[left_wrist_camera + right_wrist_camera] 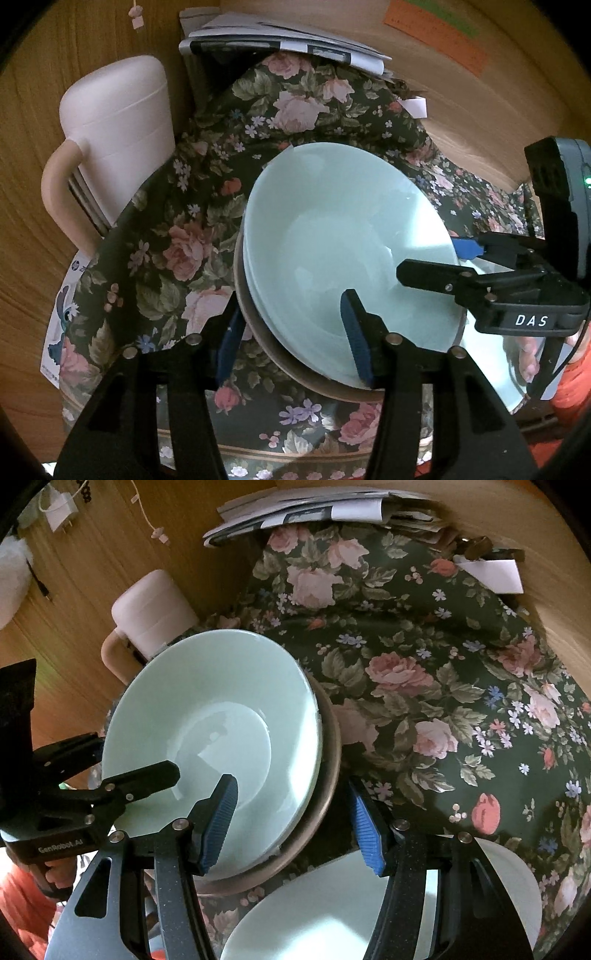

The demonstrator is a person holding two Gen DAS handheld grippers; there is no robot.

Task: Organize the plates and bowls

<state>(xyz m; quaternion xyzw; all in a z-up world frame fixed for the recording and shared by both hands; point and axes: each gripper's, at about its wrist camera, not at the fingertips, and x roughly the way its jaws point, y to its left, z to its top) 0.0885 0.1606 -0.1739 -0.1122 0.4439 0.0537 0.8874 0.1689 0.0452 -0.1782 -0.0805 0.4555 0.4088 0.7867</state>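
Note:
A pale green bowl (332, 236) (221, 716) sits nested in a brown-rimmed bowl (295, 369) (325, 775) on a dark floral cloth (166, 240) (443, 664). My left gripper (291, 339) is open, its jaws straddling the near rim of the stacked bowls. My right gripper (295, 823) is open, its jaws straddling the rim on the other side; it also shows in the left wrist view (436, 258). A pale plate (332, 915) lies below the right gripper.
A pink lidded container with a handle (114, 129) (151, 616) stands beside the bowls. Stacked papers (277, 40) (314, 509) lie at the back of the wooden table (29, 184). A white charger (59, 509) lies at the far left.

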